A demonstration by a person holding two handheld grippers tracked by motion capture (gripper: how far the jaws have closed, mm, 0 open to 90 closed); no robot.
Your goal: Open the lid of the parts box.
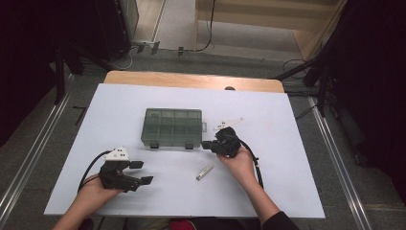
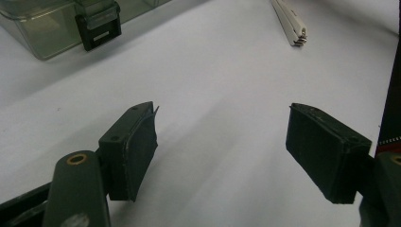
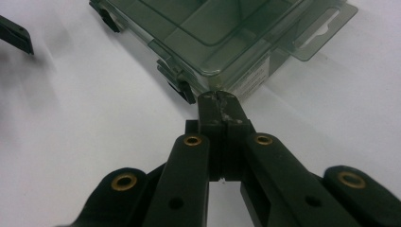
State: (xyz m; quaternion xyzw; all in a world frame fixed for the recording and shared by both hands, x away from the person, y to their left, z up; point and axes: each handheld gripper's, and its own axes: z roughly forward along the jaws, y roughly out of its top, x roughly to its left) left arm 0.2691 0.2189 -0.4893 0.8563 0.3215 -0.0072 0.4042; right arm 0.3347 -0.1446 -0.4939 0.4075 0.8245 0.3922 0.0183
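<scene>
A translucent green compartment box point(image 1: 172, 127) lies shut in the middle of the white table point(image 1: 119, 105), its two black latches facing the person. My right gripper point(image 1: 207, 144) is shut with nothing between its jaws, its tip close to the box's front right corner point(image 3: 222, 80). My left gripper point(image 1: 141, 172) rests at the front left, jaws wide open and empty, with bare table between its pads point(image 2: 137, 142). A small white clip-like tool point(image 1: 205, 171) lies between the two hands; it sits at the top of the left gripper view point(image 2: 291, 23).
White plastic pieces point(image 1: 229, 123) lie right of the box. The box's latch point(image 2: 98, 29) and hang tab point(image 3: 326, 28) are visible. The table's wooden far edge point(image 1: 191, 79) shows beyond the white sheet; metal rails run along both sides on the floor.
</scene>
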